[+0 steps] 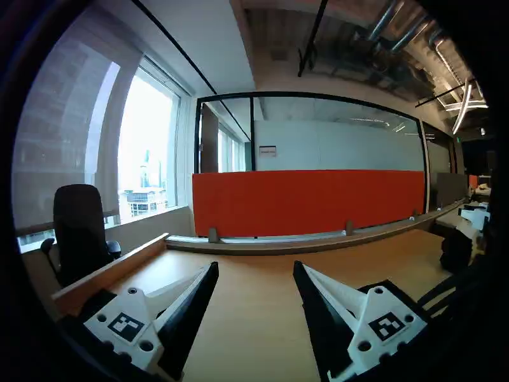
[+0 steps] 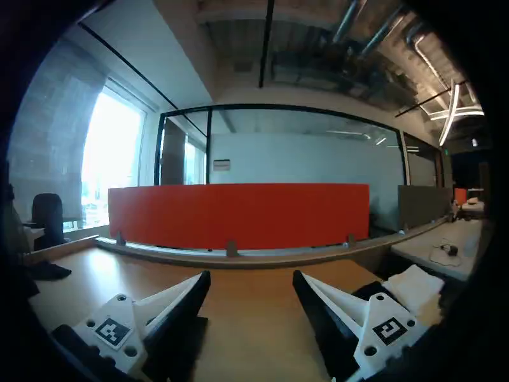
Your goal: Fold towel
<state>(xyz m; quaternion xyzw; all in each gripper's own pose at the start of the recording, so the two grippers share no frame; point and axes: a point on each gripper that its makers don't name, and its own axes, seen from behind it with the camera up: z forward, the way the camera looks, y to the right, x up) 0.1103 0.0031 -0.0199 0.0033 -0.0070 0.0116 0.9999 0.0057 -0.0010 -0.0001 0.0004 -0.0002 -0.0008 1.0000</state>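
Two grippers are hovering over one wooden desk [image 1: 254,331]: left gripper [image 1: 254,266] and right gripper [image 2: 251,275], both gaping, gripping nothing. One white towel [image 2: 417,285] is lying just right of the right gripper. One orange divider [image 2: 238,215] is standing behind.

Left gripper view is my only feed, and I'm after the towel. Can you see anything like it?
Observer: Yes, in the right gripper view a white folded cloth, likely the towel, lies near the desk's right edge.
Operator: Is the right hand-held gripper holding it?
Observer: No. The right hand-held gripper is open over bare desk.
Operator: Anything else over there?
Observer: A dark crumpled item lies at the desk's left edge.
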